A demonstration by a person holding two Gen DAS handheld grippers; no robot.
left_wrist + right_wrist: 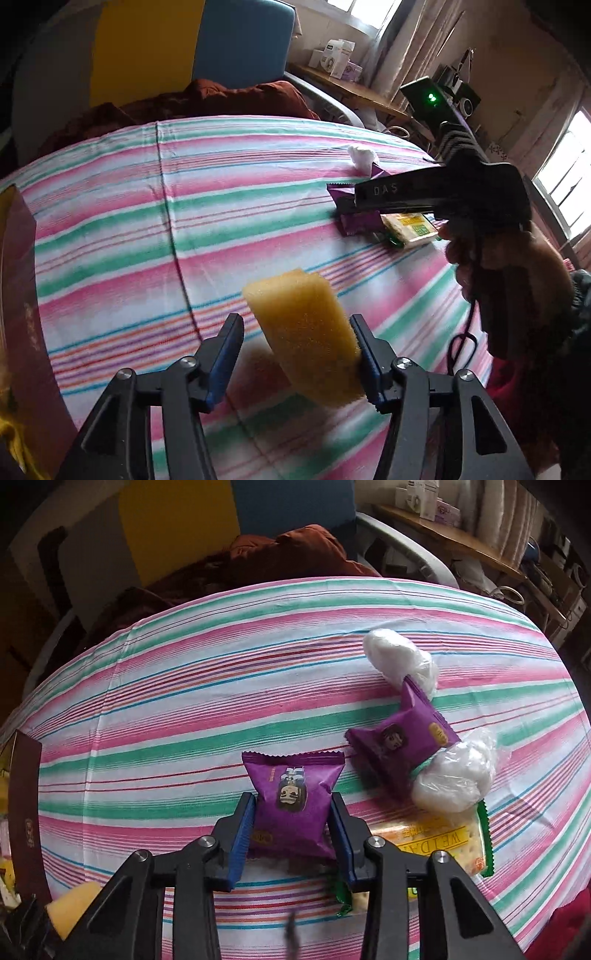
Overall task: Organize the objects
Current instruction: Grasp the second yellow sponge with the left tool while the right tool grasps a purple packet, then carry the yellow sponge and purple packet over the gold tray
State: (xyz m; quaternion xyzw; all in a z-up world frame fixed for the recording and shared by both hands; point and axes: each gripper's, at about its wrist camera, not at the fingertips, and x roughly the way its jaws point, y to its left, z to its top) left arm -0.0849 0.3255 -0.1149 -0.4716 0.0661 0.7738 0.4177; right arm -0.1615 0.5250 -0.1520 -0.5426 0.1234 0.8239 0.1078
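Right fingers [255, 834] clamp purple packet [293, 805].

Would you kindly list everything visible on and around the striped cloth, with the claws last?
sponge: one, yellow, between the left claw's fingers, touching only the right-hand one
purple snack packets: two, one in the right claw, one beside it
white plastic-wrapped bundles: two, by the second packet
cracker pack: one, yellow and green, under the bundle
striped cloth: one, pink, green, white
maroon box: one, left edge
left claw: open
right claw: shut on a packet
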